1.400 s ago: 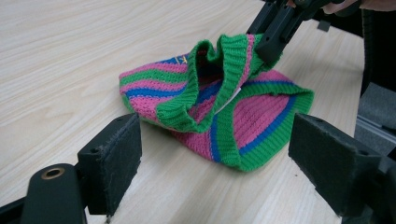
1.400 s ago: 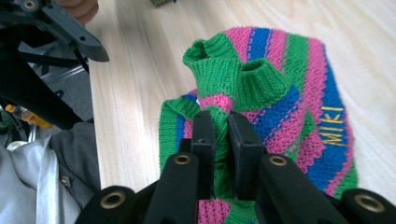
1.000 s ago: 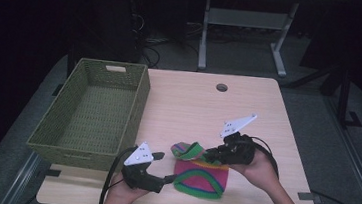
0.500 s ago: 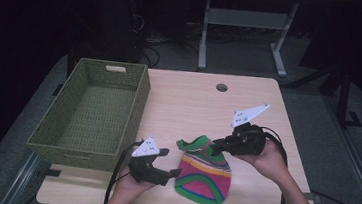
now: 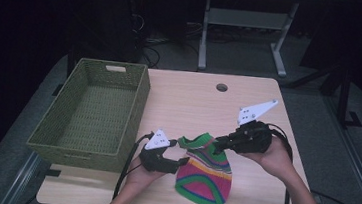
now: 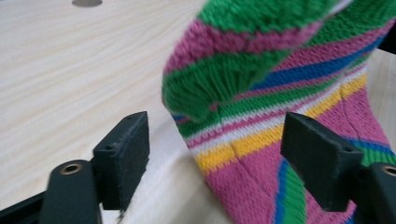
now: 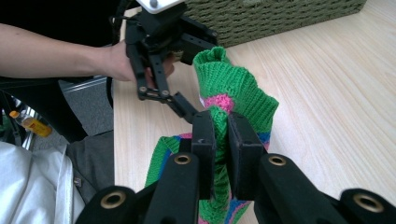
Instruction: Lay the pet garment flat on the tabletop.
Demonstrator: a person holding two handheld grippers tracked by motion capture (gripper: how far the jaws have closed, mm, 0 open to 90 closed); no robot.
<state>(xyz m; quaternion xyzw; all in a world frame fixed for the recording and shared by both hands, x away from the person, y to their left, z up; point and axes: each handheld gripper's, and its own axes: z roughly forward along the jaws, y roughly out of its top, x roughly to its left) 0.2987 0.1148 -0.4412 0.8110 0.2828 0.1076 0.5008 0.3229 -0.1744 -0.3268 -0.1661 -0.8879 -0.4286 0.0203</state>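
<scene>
Right gripper (image 7: 219, 135) has its jaws pinching the green cuff of the striped sock (image 5: 205, 172), lifted higher than a second ago; the sock now hangs stretched out near the front edge of the worktop (image 5: 189, 103) rather than bunched. Left gripper (image 6: 215, 154) has moved in beside it, jaws spread but just been closing, sock fabric between them, not yet gripped. Likely a two-point hold next, then the basket (image 5: 92, 111) at the left edge.

We had the wicker basket (image 5: 92, 111) sitting on the table's (image 5: 193, 108) left half, and the knit sock (image 5: 205, 172) lay just right of it, between our grippers.
</scene>
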